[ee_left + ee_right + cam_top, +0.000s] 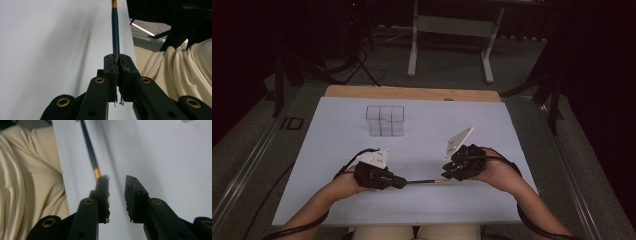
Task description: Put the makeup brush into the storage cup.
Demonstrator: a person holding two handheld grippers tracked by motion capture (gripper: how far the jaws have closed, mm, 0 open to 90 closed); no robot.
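Observation:
A thin dark blue pencil (424, 181) with an orange band near its end lies level just above the white sheet (492, 200) at the front. My left gripper (404, 183) is shut on one end of it; in the left gripper view the pencil (115, 32) runs straight out from the closed gripper (119, 58). My right gripper (444, 172) is at the pencil's other end, open. In the right gripper view this gripper (117, 180) has a bare gap, and the pencil (90, 147) ends with its orange band at the outer tip of the left-hand jaw.
A clear plastic box (385, 120) with several compartments stands toward the back left of the sheet. A wooden table edge (412, 92) shows behind the sheet. The person's beige clothing (190, 67) (27, 182) lies beyond the sheet's near edge.

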